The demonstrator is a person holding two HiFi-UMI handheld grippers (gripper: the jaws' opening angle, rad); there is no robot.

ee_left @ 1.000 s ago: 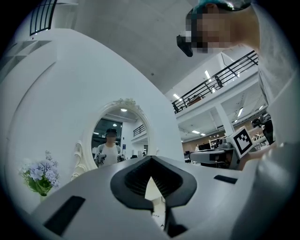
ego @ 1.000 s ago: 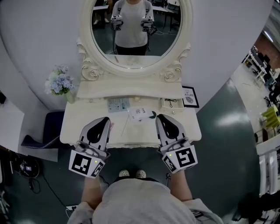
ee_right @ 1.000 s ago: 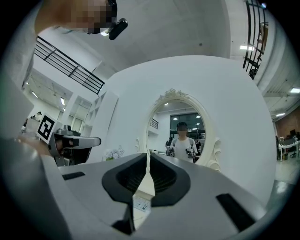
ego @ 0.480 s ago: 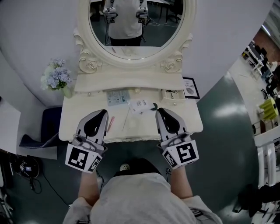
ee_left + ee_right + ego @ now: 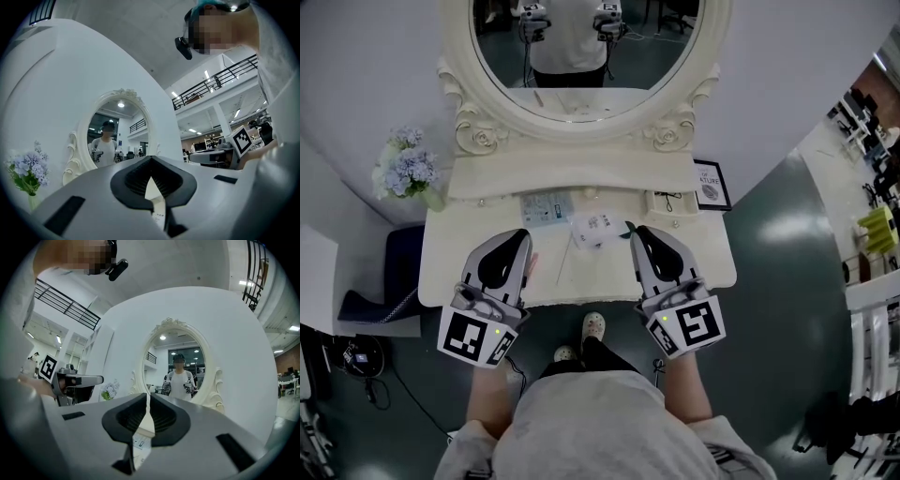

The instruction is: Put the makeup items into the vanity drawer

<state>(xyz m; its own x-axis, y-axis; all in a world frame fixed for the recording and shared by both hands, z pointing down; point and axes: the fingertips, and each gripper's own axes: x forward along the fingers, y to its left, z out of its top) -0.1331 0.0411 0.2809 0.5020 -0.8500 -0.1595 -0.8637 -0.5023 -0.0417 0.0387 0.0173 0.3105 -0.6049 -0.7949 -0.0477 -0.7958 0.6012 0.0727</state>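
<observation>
The cream vanity table point(image 5: 712, 267) stands under an oval mirror point(image 5: 581, 56). On its top lie a pale blue packet point(image 5: 546, 208), a white packet point(image 5: 598, 225), a thin pink stick point(image 5: 532, 264) and a thin white stick point(image 5: 565, 258). My left gripper point(image 5: 517, 234) hovers over the table's front left, just left of the pink stick, shut and empty point(image 5: 150, 158). Over the front right is my right gripper point(image 5: 636, 232), also shut and empty point(image 5: 147, 394), beside the white packet. From above, the table edge hides the drawer front.
A vase of blue flowers point(image 5: 401, 173) stands at the table's back left corner. A small tray point(image 5: 670, 200) and a framed card point(image 5: 709, 184) sit at the back right. A dark stool point(image 5: 389, 272) is on the floor to the left. The person's foot point(image 5: 592, 325) shows below the table front.
The person has shifted stance, with one foot now further forward below the table front. Both grippers have drifted a little with the body and stay shut over the table's front.
</observation>
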